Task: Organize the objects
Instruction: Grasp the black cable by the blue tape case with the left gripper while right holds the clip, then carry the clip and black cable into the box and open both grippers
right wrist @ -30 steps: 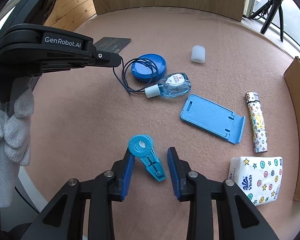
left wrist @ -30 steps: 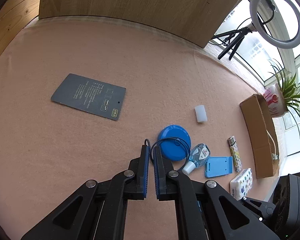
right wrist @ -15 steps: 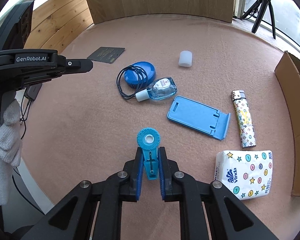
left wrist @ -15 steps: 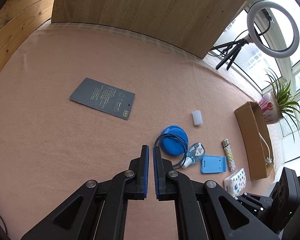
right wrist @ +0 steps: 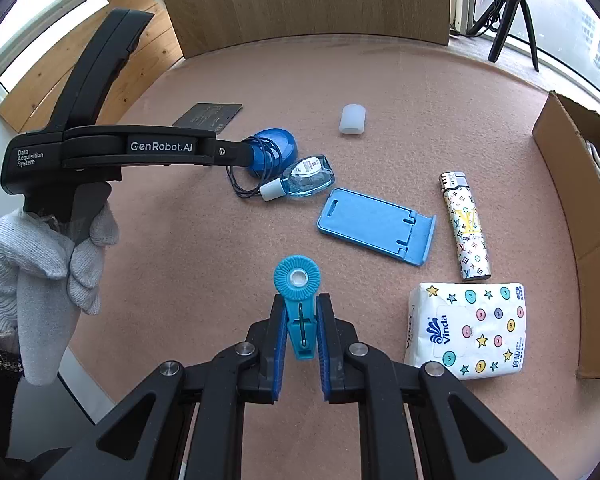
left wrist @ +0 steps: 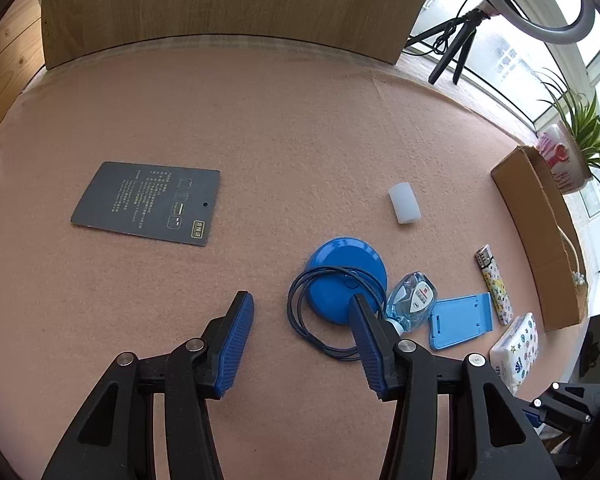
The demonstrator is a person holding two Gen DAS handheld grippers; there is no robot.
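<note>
Now the blue clip point(right wrist: 299, 308) is clamped in the right gripper point(right wrist: 300, 322), while the left gripper point(left wrist: 300, 312), opening and empty, is lowered over the dark cord point(left wrist: 300, 320), released moments earlier.

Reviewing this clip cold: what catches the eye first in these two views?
The right gripper is shut on a turquoise clip with a round toothed head, low in the middle of the right wrist view. Beyond it on the pink table lies a blue cluster: a round case with a dark cord looped over it, a small clear bottle and a phone stand. The left gripper, its jaws opening, hangs above the cord with nothing gripped.
</note>
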